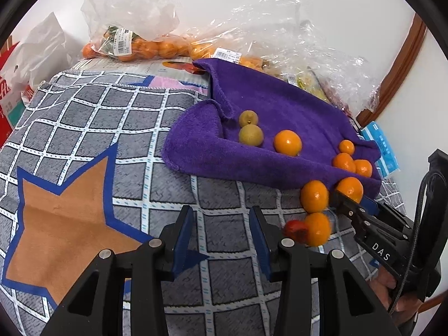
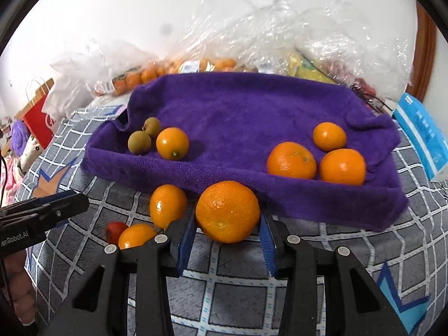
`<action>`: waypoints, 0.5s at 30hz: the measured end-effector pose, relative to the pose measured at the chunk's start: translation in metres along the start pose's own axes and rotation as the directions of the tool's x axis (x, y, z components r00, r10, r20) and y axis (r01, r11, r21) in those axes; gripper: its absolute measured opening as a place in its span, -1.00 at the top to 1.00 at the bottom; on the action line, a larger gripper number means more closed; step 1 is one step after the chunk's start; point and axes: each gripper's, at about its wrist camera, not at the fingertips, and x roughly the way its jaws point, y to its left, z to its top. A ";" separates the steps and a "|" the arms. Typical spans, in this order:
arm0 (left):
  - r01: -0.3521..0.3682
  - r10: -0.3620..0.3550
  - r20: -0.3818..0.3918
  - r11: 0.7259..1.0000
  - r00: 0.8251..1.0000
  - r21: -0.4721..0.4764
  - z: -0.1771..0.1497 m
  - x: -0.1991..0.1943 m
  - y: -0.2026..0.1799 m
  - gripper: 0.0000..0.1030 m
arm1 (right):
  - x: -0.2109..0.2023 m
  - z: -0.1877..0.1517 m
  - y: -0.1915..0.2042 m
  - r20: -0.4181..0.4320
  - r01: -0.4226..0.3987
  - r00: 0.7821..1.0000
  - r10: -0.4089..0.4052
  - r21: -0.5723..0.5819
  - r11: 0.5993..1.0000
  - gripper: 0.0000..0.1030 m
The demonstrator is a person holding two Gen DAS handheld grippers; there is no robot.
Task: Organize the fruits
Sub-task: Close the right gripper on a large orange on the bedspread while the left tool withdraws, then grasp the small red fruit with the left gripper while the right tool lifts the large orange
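My right jaws (image 2: 226,240) are clamped on a large orange (image 2: 227,211), both blue pads against its sides, at the near edge of the purple towel (image 2: 238,112). My left jaws (image 1: 221,235) stand apart with nothing between them, over the grey checked cloth (image 1: 117,128) that covers the surface.

The towel, with its edges turned up, acts as a shallow tray. On it, left side: two small brown-green fruits (image 2: 139,142) touching each other, and one orange (image 2: 172,143) just beside them. On the right side: three oranges (image 2: 291,160) clustered, two large in front, one smaller behind.

Off the towel, on the checked cloth near its front edge: an orange (image 2: 168,205), a second orange (image 2: 136,235) nearer me, and a small red fruit (image 2: 115,231) touching that one. They lie between my two jaws.

Behind the towel: clear plastic bags (image 2: 280,28) crumpled high, one bag of oranges (image 1: 134,46) with a price label. A blue packet (image 2: 420,134) lies by the towel's right end. A red paper bag (image 2: 37,120) stands far left.
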 end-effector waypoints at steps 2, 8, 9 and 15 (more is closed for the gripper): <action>0.018 -0.018 -0.005 1.000 1.000 0.011 -0.001 -0.003 -0.005 0.24 | -0.005 -0.003 -0.004 0.005 0.001 1.000 -0.001 0.007 1.000 0.19; 0.048 -0.047 -0.011 0.997 0.999 0.059 -0.006 -0.006 -0.025 0.24 | -0.022 -0.013 -0.019 0.025 0.006 1.000 -0.006 0.023 1.000 0.19; 0.055 -0.054 -0.018 0.996 0.998 0.065 -0.007 -0.006 -0.028 0.24 | -0.026 -0.015 -0.021 0.030 0.006 1.000 -0.007 0.025 1.000 0.19; 0.066 -0.063 -0.043 0.994 0.997 0.083 -0.013 -0.001 -0.044 0.24 | -0.039 -0.024 -0.037 0.051 0.015 0.999 -0.016 0.036 0.999 0.19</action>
